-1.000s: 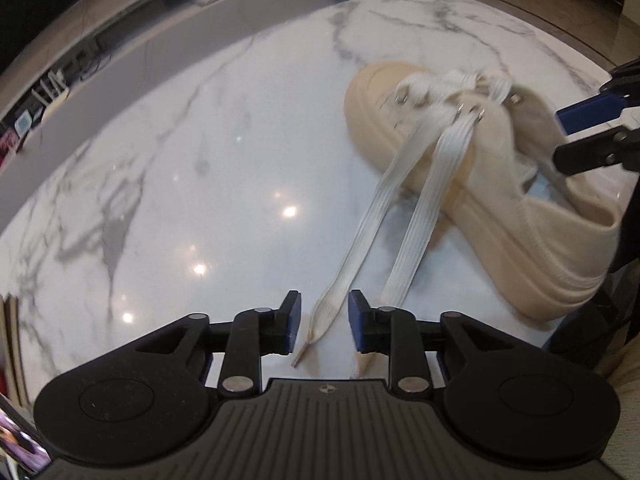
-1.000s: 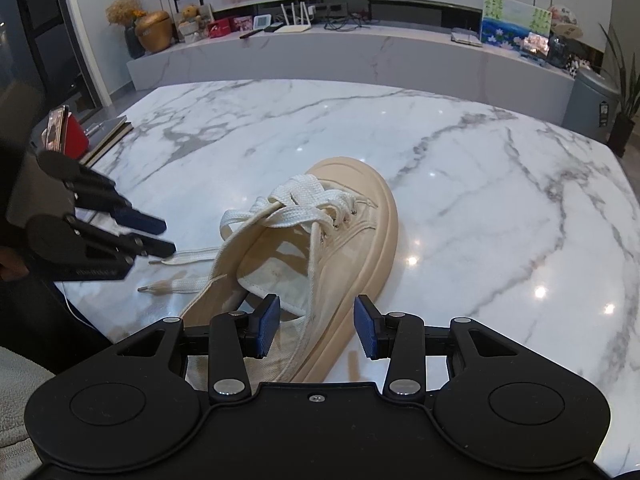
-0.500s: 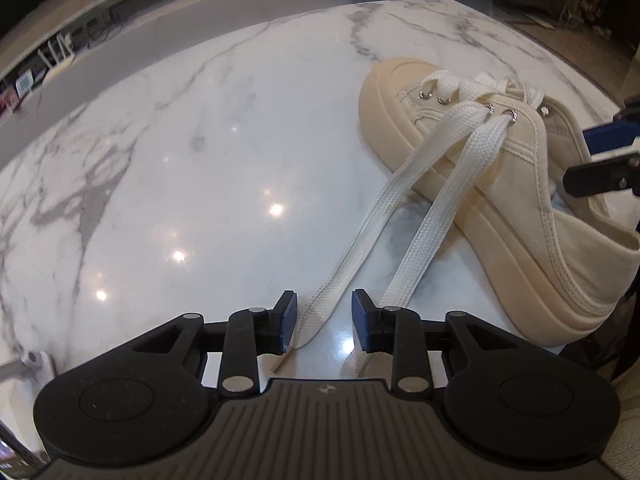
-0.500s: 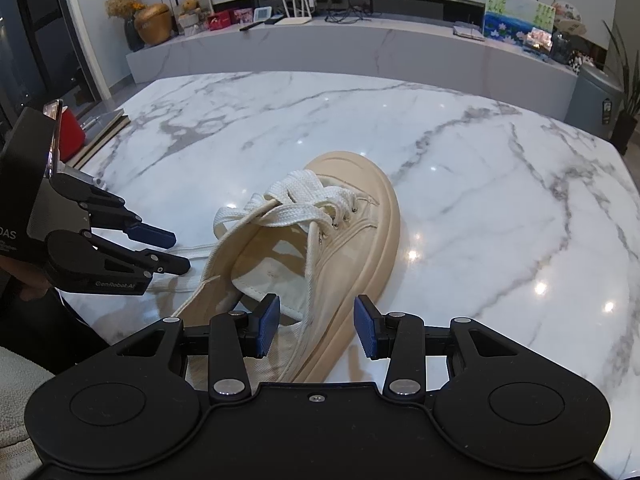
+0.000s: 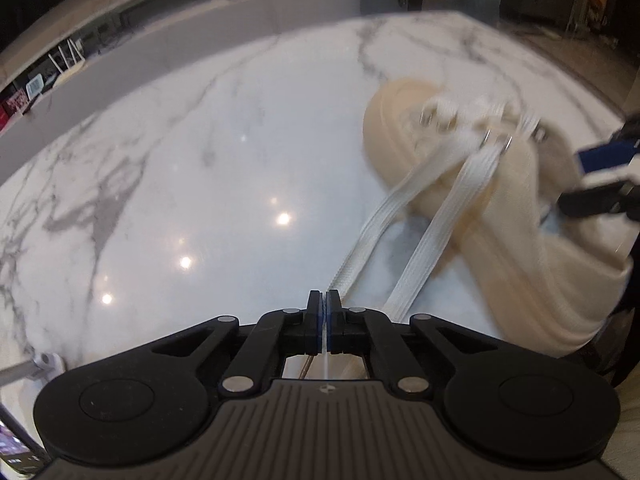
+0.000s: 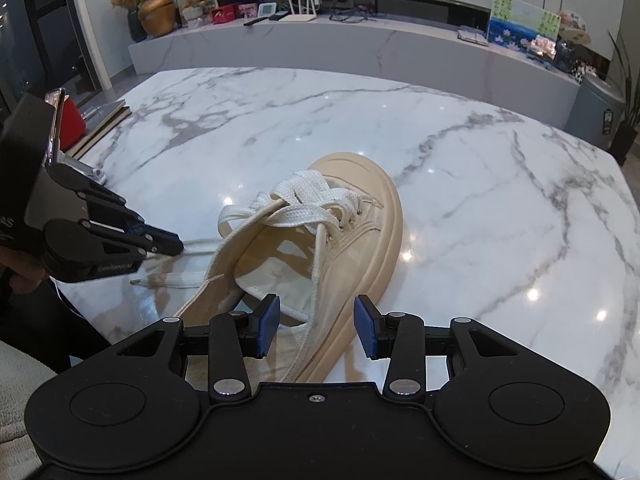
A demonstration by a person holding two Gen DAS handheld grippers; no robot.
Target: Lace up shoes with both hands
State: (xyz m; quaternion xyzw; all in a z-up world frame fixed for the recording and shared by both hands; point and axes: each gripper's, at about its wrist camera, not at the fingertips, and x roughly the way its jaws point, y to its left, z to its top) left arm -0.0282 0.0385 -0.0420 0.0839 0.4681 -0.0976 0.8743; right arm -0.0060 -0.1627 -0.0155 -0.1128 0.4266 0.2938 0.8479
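A beige canvas shoe (image 6: 356, 236) lies on the white marble table (image 6: 480, 184), its toe pointing away in the right wrist view. Two white lace ends trail from its eyelets toward me. My left gripper (image 5: 324, 312) is shut on the end of one lace (image 5: 380, 224), seen from the side as the left gripper (image 6: 176, 246) pinching that strand. The other lace (image 6: 176, 280) lies loose on the table. My right gripper (image 6: 318, 330) stands open over the shoe's side wall near the heel, pads not pressing; in the left wrist view the right gripper (image 5: 600, 178) hovers above the shoe (image 5: 520, 248).
A red object (image 6: 72, 120) and flat books (image 6: 106, 118) sit at the table's far left corner. A small metal stand (image 5: 44, 360) rests near the left edge. A long low counter with small items runs behind the table; a grey bin (image 6: 600, 112) stands at the right.
The left gripper's jaws have shut on the lace end that lay between them. The left wrist view has tilted and blurred; the right gripper has kept still.
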